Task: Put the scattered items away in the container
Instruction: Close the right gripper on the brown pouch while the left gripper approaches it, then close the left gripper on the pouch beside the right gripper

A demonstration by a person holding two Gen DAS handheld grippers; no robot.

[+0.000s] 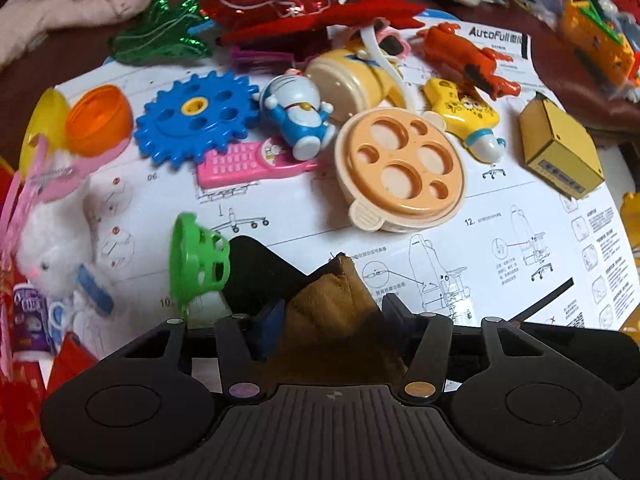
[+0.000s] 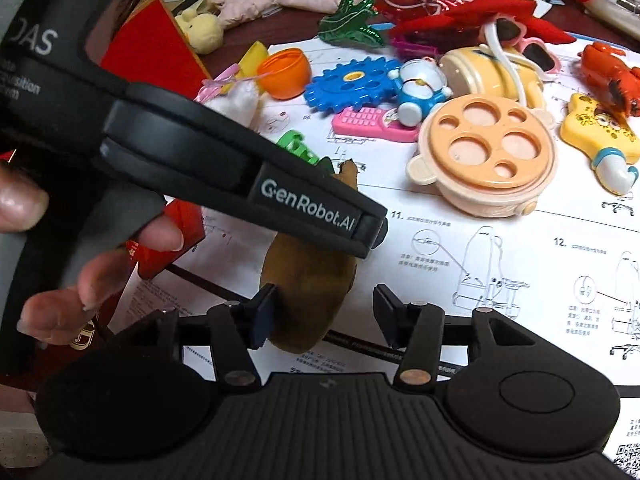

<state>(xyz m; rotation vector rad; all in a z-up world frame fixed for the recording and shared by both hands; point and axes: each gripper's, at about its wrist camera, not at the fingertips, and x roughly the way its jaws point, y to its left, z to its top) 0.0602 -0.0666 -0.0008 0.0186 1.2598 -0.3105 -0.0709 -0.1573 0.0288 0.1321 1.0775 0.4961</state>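
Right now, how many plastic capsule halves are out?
2: the orange half beside the blue gear, the yellow half right beside it. More may hide under clutter.

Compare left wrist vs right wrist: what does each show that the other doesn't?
Left wrist only: the yellow cardboard box and the white plush bunny's face.
Right wrist only: the left gripper from outside, the person's fingers and a yellow plush duck.
Both: the brown plush between the left gripper's fingers, blue gear, pink toy phone, Doraemon figure and round peach lid.
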